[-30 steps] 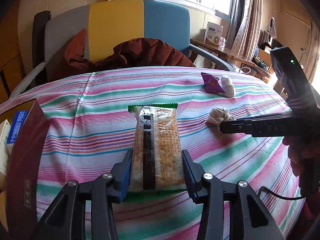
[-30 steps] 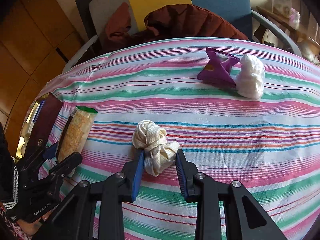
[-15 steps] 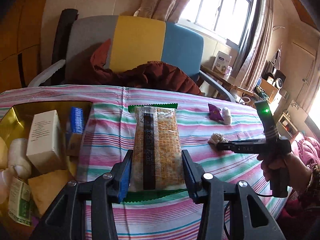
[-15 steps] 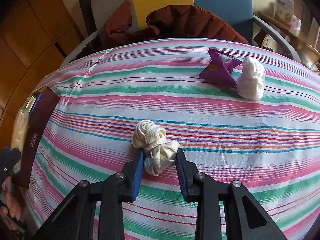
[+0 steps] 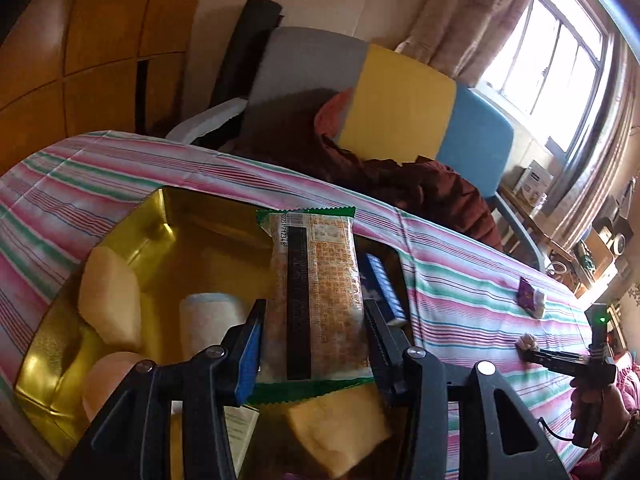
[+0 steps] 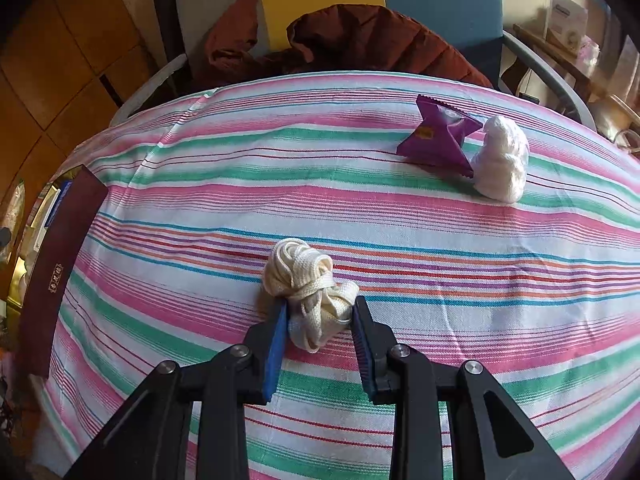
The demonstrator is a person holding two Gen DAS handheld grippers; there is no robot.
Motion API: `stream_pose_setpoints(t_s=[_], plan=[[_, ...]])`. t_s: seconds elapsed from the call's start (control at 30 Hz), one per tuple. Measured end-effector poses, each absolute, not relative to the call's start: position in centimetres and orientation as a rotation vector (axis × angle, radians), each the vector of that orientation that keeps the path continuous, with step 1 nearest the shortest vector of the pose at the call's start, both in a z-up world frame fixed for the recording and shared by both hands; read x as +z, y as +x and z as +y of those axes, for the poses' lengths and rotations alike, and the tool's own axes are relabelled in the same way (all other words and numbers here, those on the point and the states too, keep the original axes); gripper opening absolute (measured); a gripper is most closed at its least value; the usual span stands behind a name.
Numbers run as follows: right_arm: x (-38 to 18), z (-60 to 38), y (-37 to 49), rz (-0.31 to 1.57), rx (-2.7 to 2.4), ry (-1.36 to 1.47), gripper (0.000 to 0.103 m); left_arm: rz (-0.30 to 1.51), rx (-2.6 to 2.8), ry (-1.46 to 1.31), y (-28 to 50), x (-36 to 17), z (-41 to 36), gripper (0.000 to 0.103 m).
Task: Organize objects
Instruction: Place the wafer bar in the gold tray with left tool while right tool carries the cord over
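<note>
The left gripper [image 5: 314,344] holds a cracker packet [image 5: 316,296] over the gold tin [image 5: 132,224] — jaws clamped, release due next — while the right gripper [image 6: 320,340] pinches a cream cord bundle [image 6: 306,284] on the striped surface [image 6: 280,168], awaiting lift.

A striped cloth [image 6: 360,208] covers the table. On it lie a cream cord bundle [image 6: 308,292], a purple packet [image 6: 438,136] touching a white yarn ball [image 6: 500,160], and a gold-lined box [image 5: 160,216].
</note>
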State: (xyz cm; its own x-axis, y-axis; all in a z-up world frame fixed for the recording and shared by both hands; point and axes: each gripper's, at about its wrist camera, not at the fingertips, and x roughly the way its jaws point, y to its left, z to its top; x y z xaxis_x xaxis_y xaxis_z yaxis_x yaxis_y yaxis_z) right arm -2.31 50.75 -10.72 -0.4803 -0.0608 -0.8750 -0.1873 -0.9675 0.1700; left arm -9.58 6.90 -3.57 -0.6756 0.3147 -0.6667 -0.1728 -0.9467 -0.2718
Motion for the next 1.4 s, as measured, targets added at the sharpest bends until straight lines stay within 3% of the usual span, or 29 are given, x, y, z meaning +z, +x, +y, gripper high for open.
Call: stream_pose_setpoints(t_s=[0.13,0.27,0.67,0.8,1.07,1.2,1.4], plan=[[-10.1,50.1,-2.4,0.446,2.591,-1.567,0.032,-0.292,2.673,-1.201,-12.0,-4.6,3.8,0.046],[-9.0,47.3,-2.2,0.390,2.635,-1.558,0.032,-0.314,2.671,-1.312,-14.0,-6.1,1.5,0.046],[-6.2,37.4,-1.8,0.443,2.824,-1.565,0.032,-0.290,2.626,-1.465,-18.4,-8.1,0.1,0.049],[-5.9,34.8,-1.9,0.468,2.865,-1.590,0.032,-0.285,2.640,-1.449,-18.1,-8.0,0.0,0.057],[-6.3,31.3,-2.3,0.473,2.893,-1.650,0.032,-0.419,2.635,-1.360,-14.2,-7.7,-1.7,0.058],[-5.2,29.7,-2.4,0.435,2.941,-1.627,0.032,-0.323,2.693,-1.415,-13.6,-8.1,-1.4,0.056],[-2.5,27.0,-2.8,0.327,3.035,-1.558,0.032,-0.490,2.688,-1.245,-11.0,-6.0,-2.5,0.058]])
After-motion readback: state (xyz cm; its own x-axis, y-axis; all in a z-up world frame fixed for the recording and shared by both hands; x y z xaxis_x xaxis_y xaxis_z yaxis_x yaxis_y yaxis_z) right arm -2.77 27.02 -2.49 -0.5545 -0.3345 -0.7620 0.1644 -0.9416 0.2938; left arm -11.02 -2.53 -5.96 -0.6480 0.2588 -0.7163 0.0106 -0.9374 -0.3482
